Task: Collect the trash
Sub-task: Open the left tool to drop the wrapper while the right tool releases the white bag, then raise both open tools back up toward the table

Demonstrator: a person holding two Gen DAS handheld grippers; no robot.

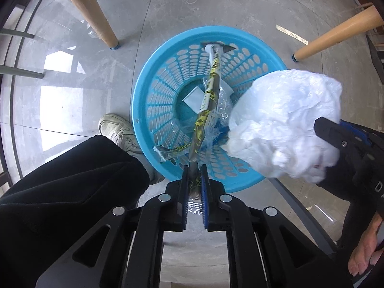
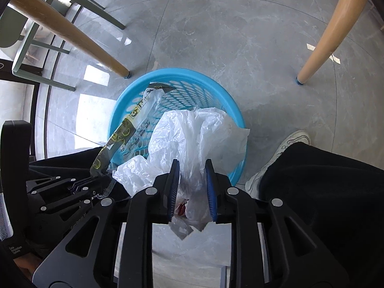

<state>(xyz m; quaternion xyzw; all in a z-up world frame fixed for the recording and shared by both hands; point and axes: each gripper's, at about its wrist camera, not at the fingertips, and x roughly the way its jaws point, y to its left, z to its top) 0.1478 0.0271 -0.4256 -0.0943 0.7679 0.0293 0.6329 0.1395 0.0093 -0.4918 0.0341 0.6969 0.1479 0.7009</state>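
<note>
A blue perforated plastic basket stands on the grey floor; it also shows in the right wrist view. My left gripper is shut on a long clear wrapper with yellow print, which hangs over the basket. The wrapper also shows in the right wrist view. My right gripper is shut on a crumpled white plastic bag, held over the basket's near rim. The bag also shows in the left wrist view. A white paper and clear film lie in the basket's bottom.
Wooden table legs stand beyond the basket on the left and right. The person's black trouser leg and white shoe are next to the basket. Green chair legs stand at the far left.
</note>
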